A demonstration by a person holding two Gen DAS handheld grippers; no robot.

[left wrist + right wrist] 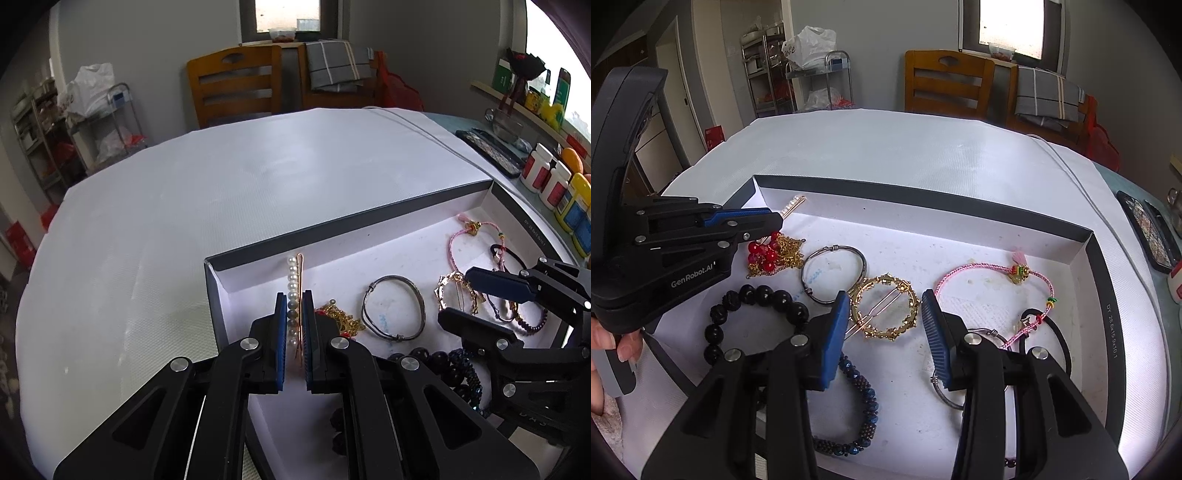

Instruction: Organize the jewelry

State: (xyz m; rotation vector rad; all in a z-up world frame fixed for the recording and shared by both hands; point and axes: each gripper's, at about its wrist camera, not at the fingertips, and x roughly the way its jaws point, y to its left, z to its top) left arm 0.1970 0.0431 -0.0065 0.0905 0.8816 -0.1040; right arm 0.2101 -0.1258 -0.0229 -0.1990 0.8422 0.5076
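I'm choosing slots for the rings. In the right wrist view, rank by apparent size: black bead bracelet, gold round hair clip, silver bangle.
1. black bead bracelet, partly hidden by the tongs
2. gold round hair clip and silver bangle look alike; I won't rank them.

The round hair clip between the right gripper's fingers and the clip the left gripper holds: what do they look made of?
Round hair clip: looks like gold-toned metal, shiny, with an ornate openwork rim and a thin bar across; plating or solid, cannot tell.
Pearl clip: a rose-gold wire pin, likely metal, with a row of glossy white beads; real or imitation pearl is unclear.
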